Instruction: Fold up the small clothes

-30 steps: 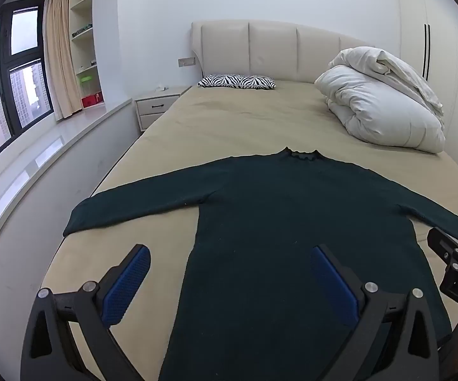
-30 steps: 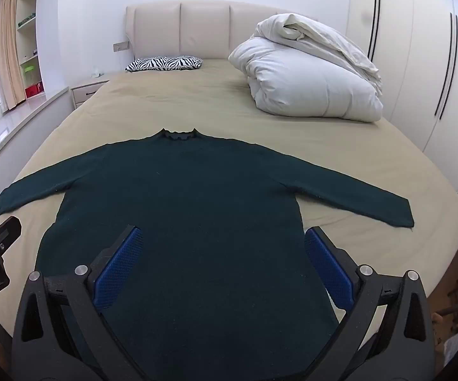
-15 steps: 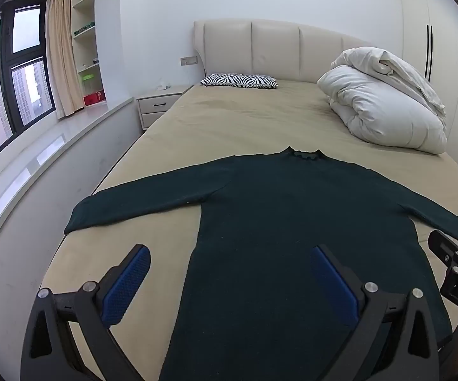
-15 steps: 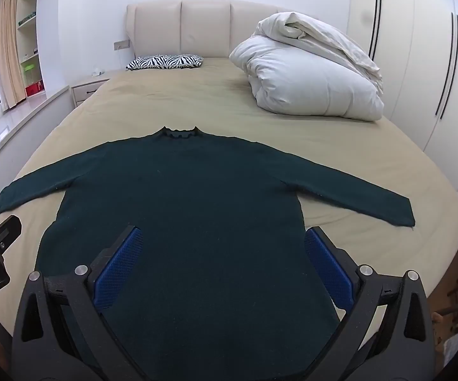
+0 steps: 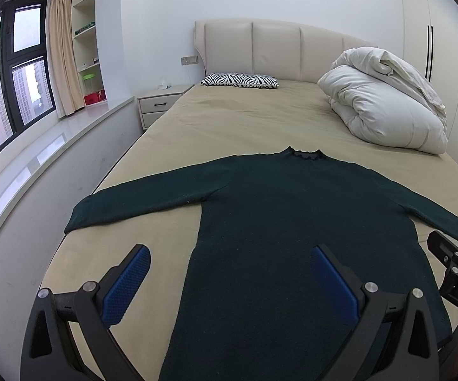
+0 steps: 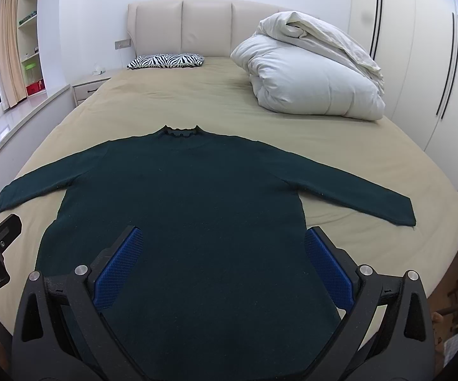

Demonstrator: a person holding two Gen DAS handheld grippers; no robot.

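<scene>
Left wrist view cuts off the dark green sweater [image 5: 292,222] hem; it lies flat on the bed [image 5: 245,127]. Left gripper [image 5: 229,273] and right gripper [image 6: 221,254] gape wide, empty. Letters read "DAS" and "obot.AI".

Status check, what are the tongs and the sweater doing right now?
Left tongs open, empty. Right tongs open, empty. Dark green sweater flat on bed, sleeves spread, unfolded. Nothing on it.

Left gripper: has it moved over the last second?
Barely. The left gripper hangs open above the dark green sweater, whose collar and the zebra pillow sit slightly higher in the left wrist view, suggesting a small downward tilt.
</scene>
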